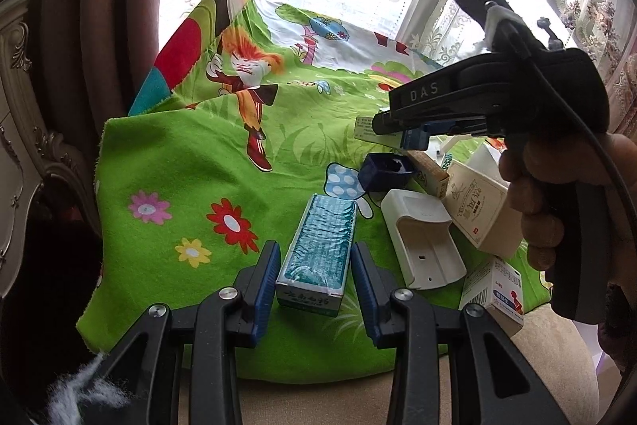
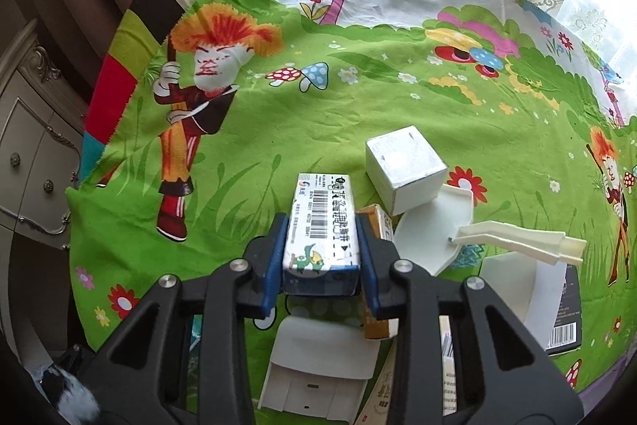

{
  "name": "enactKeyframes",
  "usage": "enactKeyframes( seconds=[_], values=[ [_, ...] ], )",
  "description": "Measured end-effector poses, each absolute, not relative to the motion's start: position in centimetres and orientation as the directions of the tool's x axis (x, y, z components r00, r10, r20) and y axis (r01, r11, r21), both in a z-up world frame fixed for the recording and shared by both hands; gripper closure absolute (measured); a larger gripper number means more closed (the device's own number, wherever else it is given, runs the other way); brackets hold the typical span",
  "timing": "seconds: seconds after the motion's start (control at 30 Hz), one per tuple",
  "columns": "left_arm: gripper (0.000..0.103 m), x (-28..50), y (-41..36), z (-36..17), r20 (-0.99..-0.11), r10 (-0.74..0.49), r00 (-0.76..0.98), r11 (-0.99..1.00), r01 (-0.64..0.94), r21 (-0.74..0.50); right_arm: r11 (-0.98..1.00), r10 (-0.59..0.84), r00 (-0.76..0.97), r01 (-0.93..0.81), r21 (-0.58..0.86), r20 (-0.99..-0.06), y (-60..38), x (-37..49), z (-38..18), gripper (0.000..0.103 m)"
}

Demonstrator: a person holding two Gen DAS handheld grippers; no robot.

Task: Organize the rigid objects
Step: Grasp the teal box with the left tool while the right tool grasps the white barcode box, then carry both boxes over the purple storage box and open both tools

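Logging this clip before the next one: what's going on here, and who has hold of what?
A person is sorting small boxes on a green cartoon-print cloth, a handheld gripper in each hand. The right gripper is shut on a white barcode box, its fingers pressed to both sides. The left gripper straddles a teal box lying on the cloth, with gaps visible on both sides, so it is not gripped. A white cube box, white plastic holder and other cartons are clustered nearby.

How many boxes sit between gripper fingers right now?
2. A teal box lies on the cloth between the left gripper's fingers; whether its pads press it is unclear. A barcoded box is clamped in the right gripper.
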State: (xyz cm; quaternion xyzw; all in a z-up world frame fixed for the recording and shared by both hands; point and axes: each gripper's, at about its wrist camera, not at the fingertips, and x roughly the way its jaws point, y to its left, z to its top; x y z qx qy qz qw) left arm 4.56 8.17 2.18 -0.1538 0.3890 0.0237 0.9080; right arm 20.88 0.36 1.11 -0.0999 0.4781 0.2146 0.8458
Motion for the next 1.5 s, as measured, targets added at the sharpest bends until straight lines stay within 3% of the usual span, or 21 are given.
enactKeyframes(
  seconds=[0.43,0.8,1.17,1.5],
  values=[
    [0.065,2.8,7.3,3.7,-0.667,-0.051,0.743,0.947,-0.177,-0.269,0.854,0.408,0.554,-0.512,0.089,-0.726,-6.7,13.0,5.8,0.065],
    [0.065,-0.6,4.0,6.1,-0.606,-0.002,0.796,0.946,-0.195,-0.26,0.87,0.39,0.623,-0.491,0.049,-0.679,-14.1,7.1,5.2,0.065],
    [0.065,-1.3,-3.0,8.4,-0.564,-0.068,0.823,0.977,-0.06,-0.205,0.923,0.324,0.654,-0.377,0.077,-0.683,-23.4,4.6,3.7,0.065],
    [0.065,0.0,-9.5,8.0,-0.612,-0.208,0.763,0.975,0.112,-0.191,0.956,0.277,0.661,-0.266,0.128,-0.698,-30.5,3.3,2.5,0.065]
  ],
)
